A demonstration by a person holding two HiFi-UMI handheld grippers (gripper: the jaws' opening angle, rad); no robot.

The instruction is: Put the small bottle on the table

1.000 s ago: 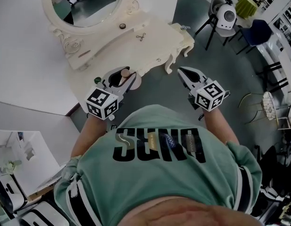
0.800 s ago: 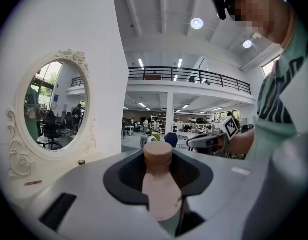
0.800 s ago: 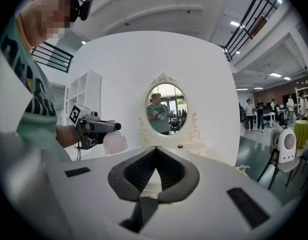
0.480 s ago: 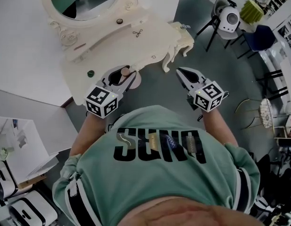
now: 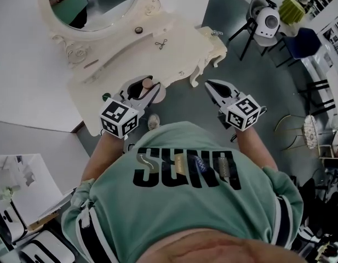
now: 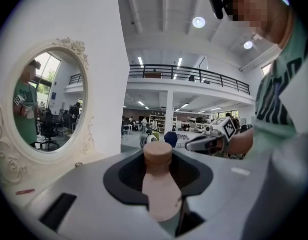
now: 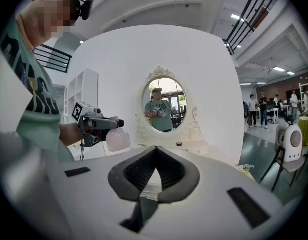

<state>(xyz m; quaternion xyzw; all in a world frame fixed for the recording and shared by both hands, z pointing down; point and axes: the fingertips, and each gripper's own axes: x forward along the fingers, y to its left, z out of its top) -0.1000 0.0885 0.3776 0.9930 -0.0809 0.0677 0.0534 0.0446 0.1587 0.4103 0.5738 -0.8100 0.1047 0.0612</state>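
A small pink bottle [image 5: 148, 84] with a tan cap sits between the jaws of my left gripper [image 5: 144, 92], which is shut on it. In the left gripper view the bottle [image 6: 158, 184] stands upright in the jaws, cap up. The gripper holds it just in front of the front edge of the cream dressing table [image 5: 174, 51], above the floor. My right gripper [image 5: 210, 85] hovers to the right of the table's carved leg, shut and empty; its jaws [image 7: 154, 151] meet with nothing between them. The right gripper view shows my left gripper [image 7: 101, 124] and the bottle [image 7: 118, 139] at left.
An oval mirror [image 5: 92, 4] stands at the back of the table. A dark round lid [image 5: 138, 30] and a small clip [image 5: 161, 43] lie on the top. Chairs [image 5: 262, 18] and a green stool [image 5: 286, 7] stand at the upper right. White shelves [image 5: 15, 190] stand at lower left.
The view has drifted slightly and a shoe now shows below the left gripper. Both grippers keep their places; the bottle stays held.
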